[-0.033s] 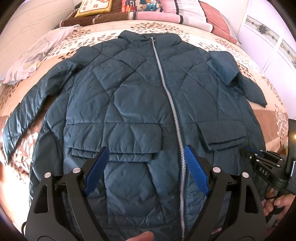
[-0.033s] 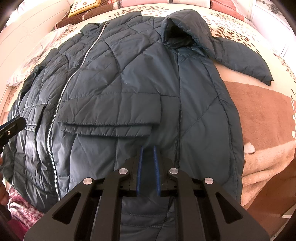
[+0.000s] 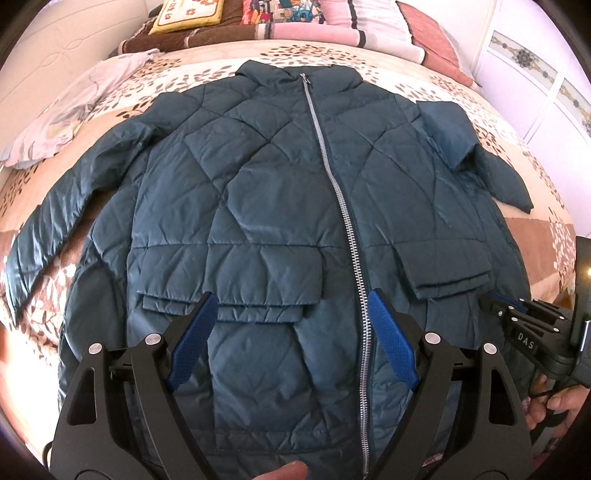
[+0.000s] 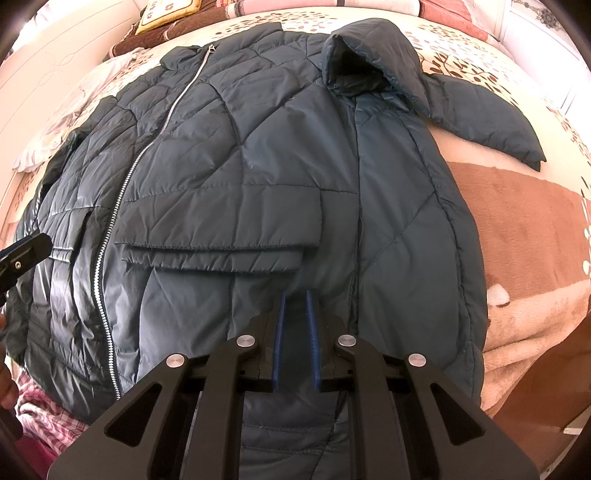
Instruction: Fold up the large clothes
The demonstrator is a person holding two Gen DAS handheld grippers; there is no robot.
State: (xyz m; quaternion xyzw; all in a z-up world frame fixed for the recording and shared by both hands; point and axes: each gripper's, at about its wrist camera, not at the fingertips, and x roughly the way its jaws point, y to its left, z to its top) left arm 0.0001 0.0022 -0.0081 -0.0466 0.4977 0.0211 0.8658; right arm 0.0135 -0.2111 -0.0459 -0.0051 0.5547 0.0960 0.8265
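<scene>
A zipped jacket is laid flat, front up, on the bed, while the left gripper is held wide and the right gripper narrow and empty above the hem, presumably awaiting a first fold.

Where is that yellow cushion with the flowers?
The yellow cushion lies at the far head of the bed, upper left in the left wrist view, on a brown blanket beyond the jacket's collar.
</scene>
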